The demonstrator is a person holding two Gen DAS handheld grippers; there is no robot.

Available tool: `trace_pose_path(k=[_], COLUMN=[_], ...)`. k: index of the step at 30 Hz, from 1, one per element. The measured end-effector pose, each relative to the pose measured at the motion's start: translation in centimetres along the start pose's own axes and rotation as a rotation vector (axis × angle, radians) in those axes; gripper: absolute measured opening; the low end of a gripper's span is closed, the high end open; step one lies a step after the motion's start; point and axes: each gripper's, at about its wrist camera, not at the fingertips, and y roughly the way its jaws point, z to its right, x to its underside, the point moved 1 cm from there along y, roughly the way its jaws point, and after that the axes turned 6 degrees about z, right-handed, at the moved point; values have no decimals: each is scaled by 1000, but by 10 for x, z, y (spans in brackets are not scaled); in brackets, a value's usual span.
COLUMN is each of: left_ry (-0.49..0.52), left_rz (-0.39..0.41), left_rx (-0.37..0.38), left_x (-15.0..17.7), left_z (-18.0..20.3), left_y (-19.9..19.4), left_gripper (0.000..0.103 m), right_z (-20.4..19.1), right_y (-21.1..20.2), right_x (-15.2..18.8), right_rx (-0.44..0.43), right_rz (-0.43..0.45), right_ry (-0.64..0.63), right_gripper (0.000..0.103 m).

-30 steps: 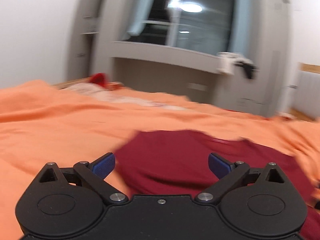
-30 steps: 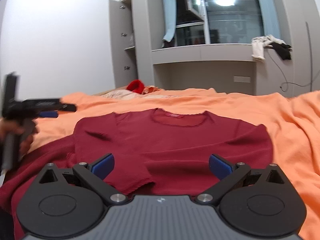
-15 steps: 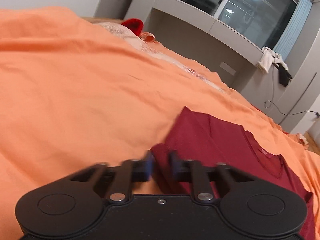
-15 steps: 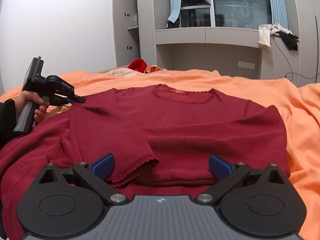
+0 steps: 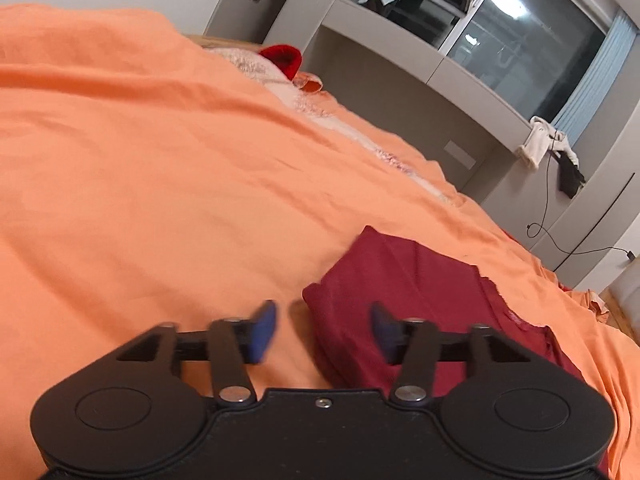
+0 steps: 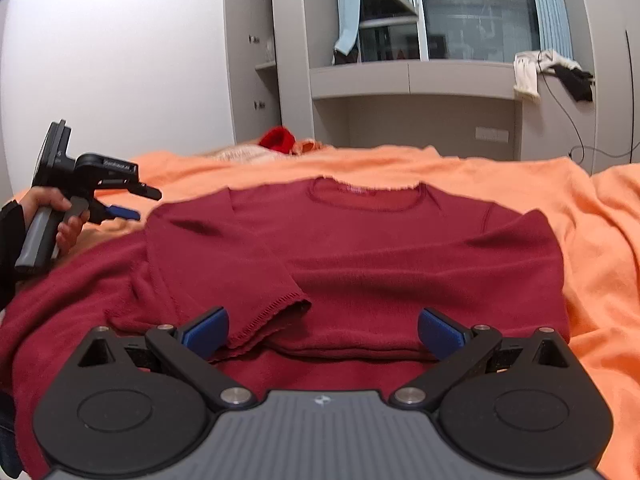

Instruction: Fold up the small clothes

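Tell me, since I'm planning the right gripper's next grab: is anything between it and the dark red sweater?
Nothing visible. The right gripper hangs open directly over the dark red sweater, its folded sleeve just ahead.

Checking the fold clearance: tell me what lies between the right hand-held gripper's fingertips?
Right wrist view: the red sweater's folded sleeve cuff and hem, under the open right hand-held gripper.

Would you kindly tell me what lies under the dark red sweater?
The dark red sweater lies spread on an orange bedspread, which shows all round it. One sleeve is folded over its front. Whatever is beneath the bedspread is covered and cannot be seen.
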Motion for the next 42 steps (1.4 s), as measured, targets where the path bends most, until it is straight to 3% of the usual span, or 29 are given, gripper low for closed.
trace_pose_path(k=[7,10,14,18,24,29,33,36,42], left_ry=[82,152,216,214,266,297,312,312,329], left_rz=[80,116,146,116,102,79,87,89,99], left_rx=[7,30,55,55,-9,-43,-29,-28,-19], left_x=[11,25,50,80,113,132,136,137,139], left_z=[16,26,29,22,13,10,9,9,12], left_y=[-64,-98,-140,-168,-199,-214,-224,-225,-231], left_gripper=[94,100,102,102,102,102,102,102,102], right_z=[-17,-29,-41,-42,-60,-65,-91,-115,-147], right_y=[-44,-65,-94,-118,-141,-150,-156,-147,-122], right_x=[3,8,22,39,58,68,78,97,145], right_rx=[12,17,72,65,79,80,20,15,130], right_rz=[99,115,99,72,65,26,51,10,-51], right_ry=[-102,-167,-187,-120,-248,-227,-415,-599,-1009], right_gripper=[103,103,103,103,103,103,103,103,103])
